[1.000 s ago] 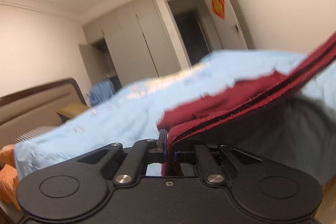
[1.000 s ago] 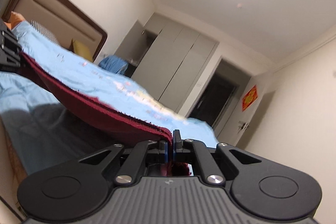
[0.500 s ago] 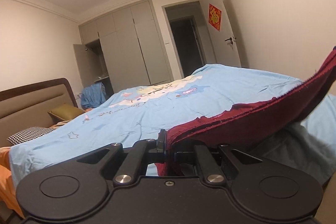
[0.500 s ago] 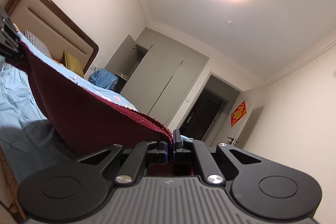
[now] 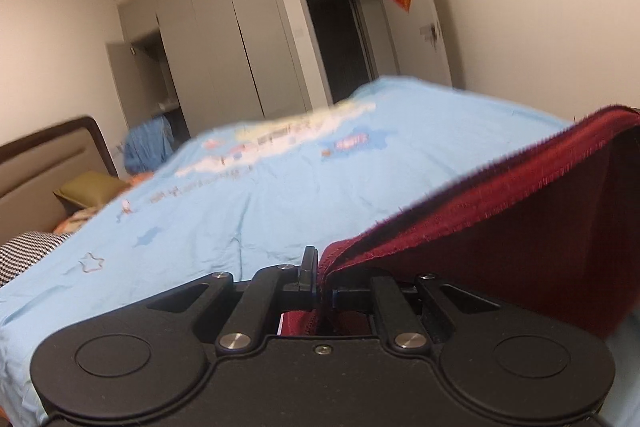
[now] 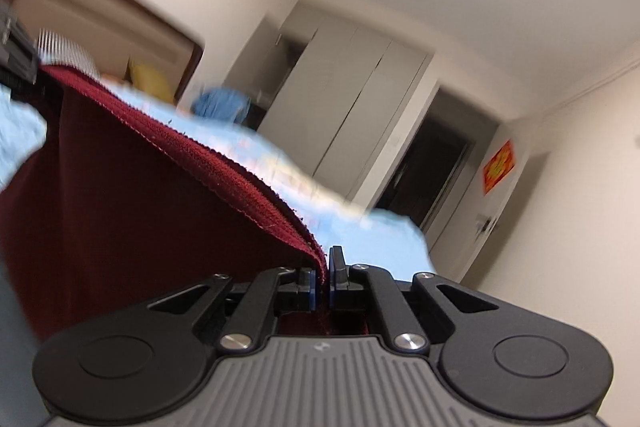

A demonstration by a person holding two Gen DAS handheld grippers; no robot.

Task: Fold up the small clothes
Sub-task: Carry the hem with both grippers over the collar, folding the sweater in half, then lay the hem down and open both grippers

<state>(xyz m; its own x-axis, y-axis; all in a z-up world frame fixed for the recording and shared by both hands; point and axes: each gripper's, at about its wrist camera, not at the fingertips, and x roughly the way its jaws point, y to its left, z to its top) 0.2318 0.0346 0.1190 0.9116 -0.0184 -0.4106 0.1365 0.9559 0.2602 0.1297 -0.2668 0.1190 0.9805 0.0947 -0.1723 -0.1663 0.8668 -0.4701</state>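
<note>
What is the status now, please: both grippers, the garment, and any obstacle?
Left gripper and right gripper both shut on dark red garment. Garment stretched between them above the blue bedspread. No obstacle seen.

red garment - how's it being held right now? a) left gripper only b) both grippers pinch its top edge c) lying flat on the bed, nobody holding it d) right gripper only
b: the left gripper and the right gripper are each shut on the hem of the red garment, which hangs stretched between them above the blue bedspread.
</note>
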